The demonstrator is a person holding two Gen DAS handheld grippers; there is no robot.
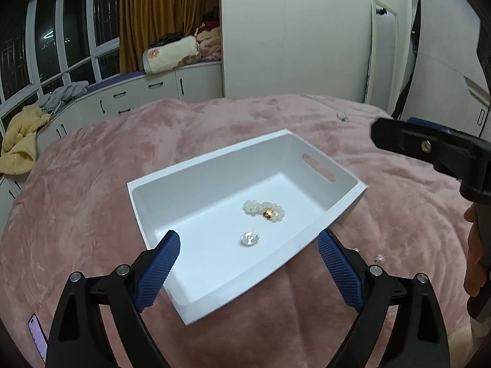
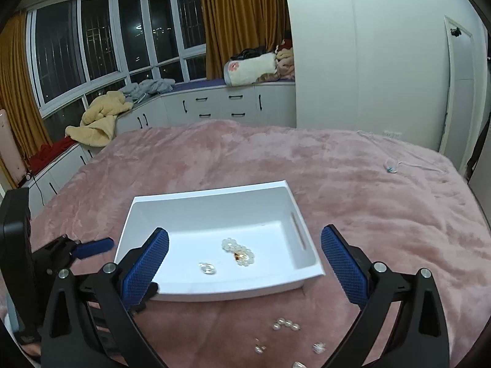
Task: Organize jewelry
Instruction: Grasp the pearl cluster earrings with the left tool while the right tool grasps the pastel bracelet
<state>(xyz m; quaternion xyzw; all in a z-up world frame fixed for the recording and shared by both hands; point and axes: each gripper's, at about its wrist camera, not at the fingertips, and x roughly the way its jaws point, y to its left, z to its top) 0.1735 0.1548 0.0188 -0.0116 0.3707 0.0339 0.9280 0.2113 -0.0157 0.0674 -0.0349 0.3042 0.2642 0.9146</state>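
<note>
A white plastic box [image 1: 211, 165] [image 2: 211, 197] sits on the pink blanket. On its floor lie a pale beaded bracelet with a gold charm [image 1: 264, 211] [image 2: 241, 253] and a small clear crystal piece [image 1: 250, 238] [image 2: 207, 268]. My left gripper [image 1: 248, 263] hangs open above the box's near corner, nothing between its blue pads. My right gripper [image 2: 245, 263] is open too, over the box's near wall, also empty. Several loose pearl and crystal pieces [image 2: 285, 325] lie on the blanket in front of the box. In the right wrist view the left gripper [image 2: 92, 248] shows at the left.
The pink blanket [image 2: 337, 168] covers the whole bed. A thin white cord with a blue end [image 2: 391, 167] lies at the far right. A phone [image 1: 38, 337] rests at the near left. White cabinets with heaped clothes line the window wall. A hand [image 1: 474, 251] holds the right gripper.
</note>
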